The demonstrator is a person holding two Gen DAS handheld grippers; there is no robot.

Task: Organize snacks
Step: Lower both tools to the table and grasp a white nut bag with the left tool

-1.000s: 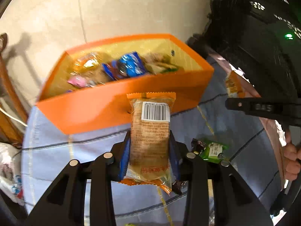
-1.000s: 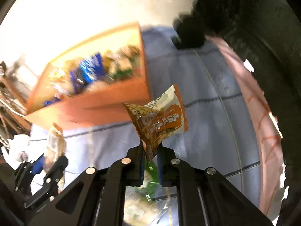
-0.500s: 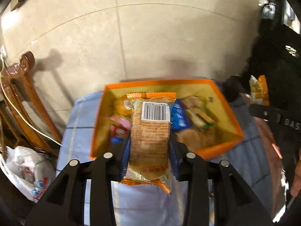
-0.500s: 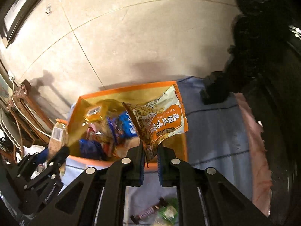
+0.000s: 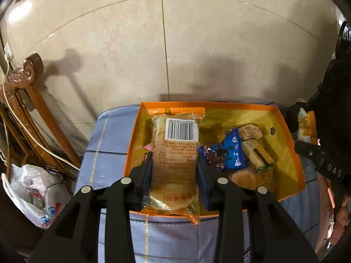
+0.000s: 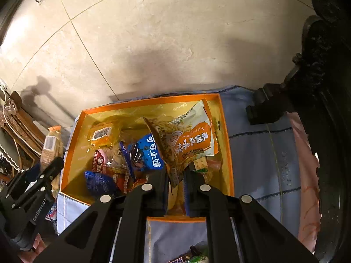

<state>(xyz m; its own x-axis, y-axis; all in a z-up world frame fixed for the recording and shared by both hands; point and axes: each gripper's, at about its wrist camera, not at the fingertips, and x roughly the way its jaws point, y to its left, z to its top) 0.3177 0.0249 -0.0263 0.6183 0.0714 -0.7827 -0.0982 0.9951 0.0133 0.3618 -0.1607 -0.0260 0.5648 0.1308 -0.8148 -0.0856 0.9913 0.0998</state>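
While both tongs hang over the open orange cardboard box [image 6: 226, 153], the drop is in hand; the left tongs [image 5: 174, 173] clamp a clear-wrapped barcoded cake [image 5: 173, 160]; the right tongs [image 6: 175, 175] are opening around the orange-and-white noodle-snack packet [image 6: 188, 135]. Next, the left must let go too.

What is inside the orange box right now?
The orange box holds a loose pile of wrapped snacks: a blue cookie pack, a yellow packet, wafer packs. The held noodle bag and cake pack cover whatever lies beneath them.

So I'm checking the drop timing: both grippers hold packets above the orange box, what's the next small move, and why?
Probably let the right gripper finish opening. Its jaws are already parting and the orange noodle-snack packet, its corner between them, hangs over the orange box, so it should fall in. The left gripper is clamped on the barcoded cake packet and can follow.
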